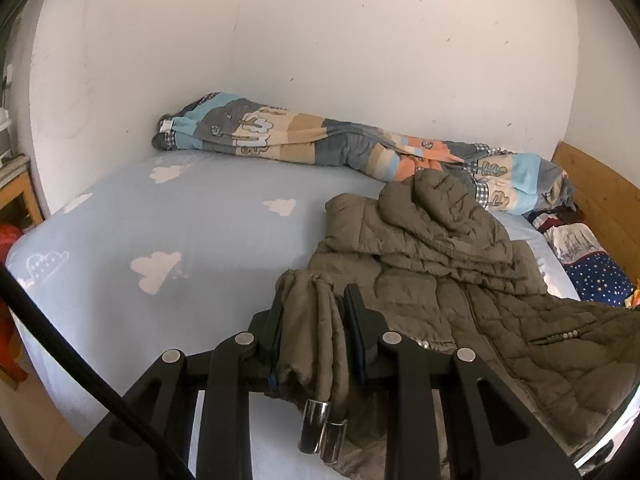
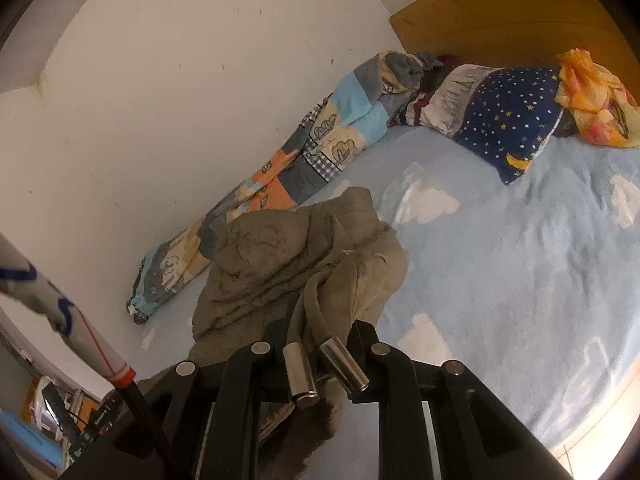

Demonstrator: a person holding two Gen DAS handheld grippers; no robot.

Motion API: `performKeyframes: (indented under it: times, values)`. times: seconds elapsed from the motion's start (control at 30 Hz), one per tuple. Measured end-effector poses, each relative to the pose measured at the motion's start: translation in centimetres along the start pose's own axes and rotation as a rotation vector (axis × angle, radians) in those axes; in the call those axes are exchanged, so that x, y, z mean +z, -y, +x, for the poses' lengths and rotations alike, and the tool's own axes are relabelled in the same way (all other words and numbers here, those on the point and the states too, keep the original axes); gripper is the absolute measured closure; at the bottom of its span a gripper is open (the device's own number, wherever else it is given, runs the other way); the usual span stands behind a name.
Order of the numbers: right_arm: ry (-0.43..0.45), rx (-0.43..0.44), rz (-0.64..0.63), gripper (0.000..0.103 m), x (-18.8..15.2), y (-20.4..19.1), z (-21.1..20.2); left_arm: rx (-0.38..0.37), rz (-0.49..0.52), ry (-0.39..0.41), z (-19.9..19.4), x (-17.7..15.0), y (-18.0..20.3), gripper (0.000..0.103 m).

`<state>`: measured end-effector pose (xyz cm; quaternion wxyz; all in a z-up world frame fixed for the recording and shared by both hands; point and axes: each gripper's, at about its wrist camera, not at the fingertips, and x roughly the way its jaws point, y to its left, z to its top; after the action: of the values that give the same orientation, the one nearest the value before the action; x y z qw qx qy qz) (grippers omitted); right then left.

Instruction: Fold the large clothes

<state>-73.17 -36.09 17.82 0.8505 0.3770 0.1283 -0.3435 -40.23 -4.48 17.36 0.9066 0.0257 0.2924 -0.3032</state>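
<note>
Both grippers, left gripper [image 1: 314,312] and right gripper [image 2: 320,320], clamped on jacket [image 1: 460,288] hem; step 1, spreading on bed [image 1: 180,232]; next needs flattening.

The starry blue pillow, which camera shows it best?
The right wrist view: the starry pillow lies whole by the wooden headboard. The left wrist view catches only a squeezed strip of it at the right edge, beyond the olive jacket.
</note>
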Motion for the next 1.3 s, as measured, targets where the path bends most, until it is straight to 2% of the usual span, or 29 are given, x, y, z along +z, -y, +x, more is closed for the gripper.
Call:
performKeyframes:
  times: [0.23, 0.37, 0.43, 0.53, 0.63, 0.67, 0.7, 0.73, 0.77, 0.8, 0.9, 0.93, 1.03, 1.17, 1.3]
  values:
    - [0.020, 0.036, -0.001, 0.085, 2.8, -0.8, 1.1, 0.001, 0.035, 0.047, 0.6, 2.5, 0.4, 0.076]
    - [0.037, 0.056, -0.013, 0.085, 5.1, -2.0, 2.0, 0.002, 0.051, 0.103, 1.0, 5.3, 0.6, 0.076]
    - [0.038, 0.071, -0.009, 0.085, 6.4, -2.6, 2.8, -0.020, 0.045, 0.094, 1.9, 7.0, 0.6, 0.076]
    - [0.041, 0.100, 0.002, 0.085, 8.3, -3.5, 4.3, -0.005, 0.042, 0.075, 3.7, 8.4, 0.6, 0.077]
    - [0.049, 0.094, -0.004, 0.085, 10.4, -5.1, 5.9, -0.054, 0.003, 0.046, 3.9, 8.8, 0.3, 0.076]
    - [0.050, 0.094, -0.005, 0.085, 10.8, -5.3, 6.1, -0.092, -0.034, 0.021, 3.7, 8.4, -0.1, 0.076]
    - [0.055, 0.092, -0.010, 0.085, 11.3, -5.8, 6.4, -0.116, -0.054, -0.012, 3.8, 8.1, -0.2, 0.070]
    - [0.059, 0.091, -0.011, 0.085, 11.6, -6.0, 6.6, -0.151, -0.077, -0.060, 3.7, 7.4, -0.5, 0.063]
    - [0.059, 0.092, -0.014, 0.085, 11.6, -6.1, 6.7, -0.194, -0.115, -0.121, 3.6, 6.3, -0.8, 0.044]
    - [0.059, 0.092, -0.018, 0.085, 11.6, -6.2, 6.8, -0.207, -0.139, -0.151, 3.4, 5.3, -1.1, 0.041]
    - [0.057, 0.089, -0.050, 0.085, 10.8, -6.7, 6.8, -0.225, -0.185, -0.235, 2.1, 1.3, -1.8, 0.041]
    - [0.055, 0.090, -0.059, 0.085, 10.4, -6.8, 6.7, -0.210, -0.209, -0.264, 1.4, -0.4, -2.3, 0.041]
    - [0.052, 0.094, -0.072, 0.085, 9.6, -7.0, 6.4, -0.173, -0.303, -0.305, -0.8, -5.0, -3.8, 0.041]
    - [0.049, 0.095, -0.076, 0.085, 8.9, -7.0, 5.7, -0.110, -0.393, -0.317, -2.3, -9.1, -6.1, 0.041]
    - [0.049, 0.086, -0.088, 0.085, 8.2, -6.7, 5.2, -0.186, -0.520, -0.397, -1.4, -11.5, -8.0, 0.041]
